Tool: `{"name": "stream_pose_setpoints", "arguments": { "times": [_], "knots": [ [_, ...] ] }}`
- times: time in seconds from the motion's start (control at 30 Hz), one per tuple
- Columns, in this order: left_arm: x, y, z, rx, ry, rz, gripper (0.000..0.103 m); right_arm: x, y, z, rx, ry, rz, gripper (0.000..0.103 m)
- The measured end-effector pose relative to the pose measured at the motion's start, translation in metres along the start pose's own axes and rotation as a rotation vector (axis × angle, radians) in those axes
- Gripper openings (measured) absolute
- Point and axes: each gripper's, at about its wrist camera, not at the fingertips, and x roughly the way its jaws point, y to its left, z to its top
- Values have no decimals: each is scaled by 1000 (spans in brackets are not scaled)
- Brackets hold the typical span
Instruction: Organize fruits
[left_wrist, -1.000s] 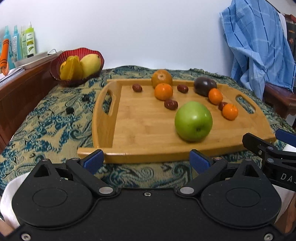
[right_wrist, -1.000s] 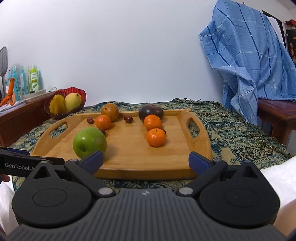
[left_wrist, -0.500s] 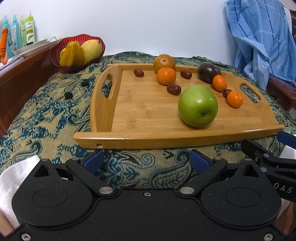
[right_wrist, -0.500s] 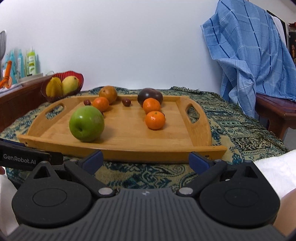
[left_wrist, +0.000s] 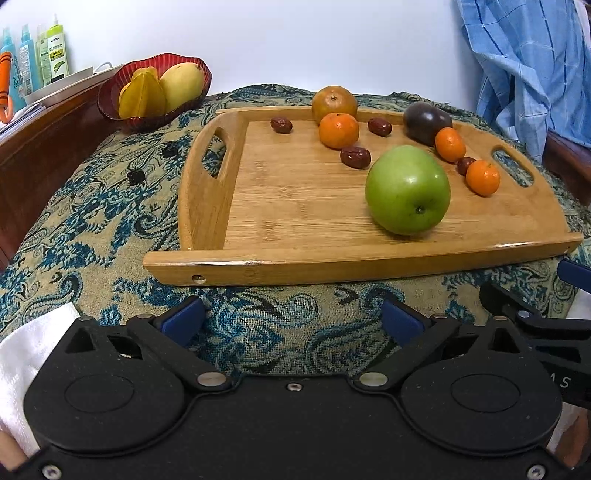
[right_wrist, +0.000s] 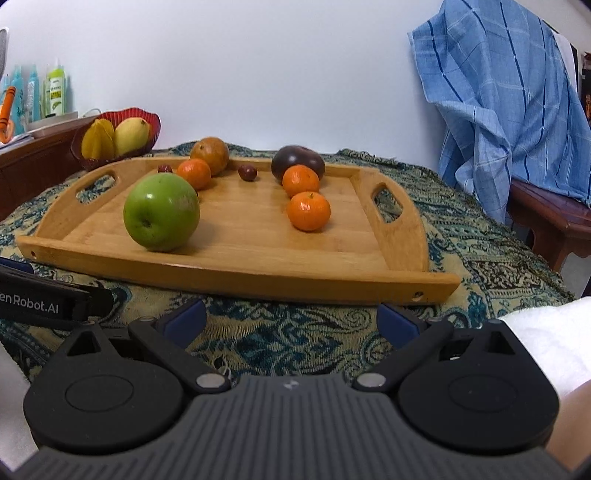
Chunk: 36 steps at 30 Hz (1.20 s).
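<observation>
A wooden tray (left_wrist: 295, 206) (right_wrist: 251, 236) lies on the patterned cloth. On it rest a green apple (left_wrist: 408, 190) (right_wrist: 161, 212), three small oranges (left_wrist: 338, 130) (right_wrist: 308, 211), a brown round fruit (left_wrist: 334, 104) (right_wrist: 210, 154), a dark purple fruit (left_wrist: 426, 123) (right_wrist: 297, 162) and several red dates (left_wrist: 355, 157) (right_wrist: 247, 172). My left gripper (left_wrist: 291, 319) is open and holds nothing, short of the tray's near edge. My right gripper (right_wrist: 291, 319) is likewise open with nothing in it, just before the same edge.
A red bowl (left_wrist: 153, 94) (right_wrist: 116, 134) with a mango and a starfruit stands at the back left by a wooden ledge with bottles (left_wrist: 35, 55). A blue cloth (right_wrist: 506, 110) hangs over furniture on the right. A white sleeve (right_wrist: 550, 339) shows at the right edge.
Both grippers have risen and tilted down, so the tray now sits higher in each view with more cloth in front. No fruit has moved. Both grippers stayed open.
</observation>
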Motion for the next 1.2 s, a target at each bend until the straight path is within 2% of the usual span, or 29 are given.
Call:
{"name": "stream_pose_setpoints", "arguments": {
  "times": [0.47, 1.2],
  "knots": [
    [4, 3, 0, -17, 2, -6, 103, 11, -6, 2, 41, 51, 34, 103],
    [4, 1, -1, -18, -5, 18, 103, 12, -4, 1, 22, 59, 34, 103]
  ]
}}
